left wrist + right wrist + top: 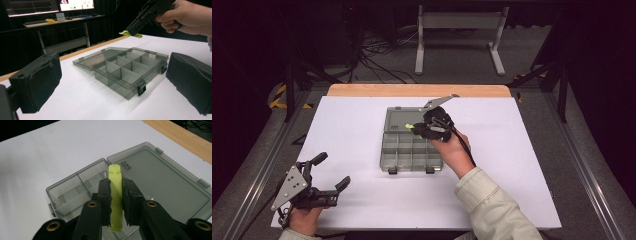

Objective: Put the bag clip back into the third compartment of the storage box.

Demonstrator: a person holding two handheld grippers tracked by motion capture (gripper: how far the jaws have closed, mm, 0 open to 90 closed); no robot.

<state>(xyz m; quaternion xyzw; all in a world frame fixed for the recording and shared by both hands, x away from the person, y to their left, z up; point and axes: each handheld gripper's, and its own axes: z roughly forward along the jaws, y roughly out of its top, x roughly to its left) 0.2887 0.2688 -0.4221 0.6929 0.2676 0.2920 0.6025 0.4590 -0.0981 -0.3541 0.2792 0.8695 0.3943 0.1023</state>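
Observation:
A grey see-through compartment box [404, 152] [130, 71] [75, 187] lies open mid-table, its lid [401, 120] [162, 175] folded flat behind it. My right gripper [419, 129] [116, 195] hovers over the box's back edge, shut on a small lime-green plastic clip [116, 195] [410, 126] [130, 33] that sticks out past the jaws. My left gripper [332, 172] rests near the table's front left corner, open, with nothing between its black padded fingers [37, 82]. It points toward the box, well apart from it.
The white table top [512, 150] has a wooden strip [417, 90] along its far edge. Beyond it stand a grey metal frame [459, 35] and loose cables on the floor. A desk with monitors [50, 6] is behind the table.

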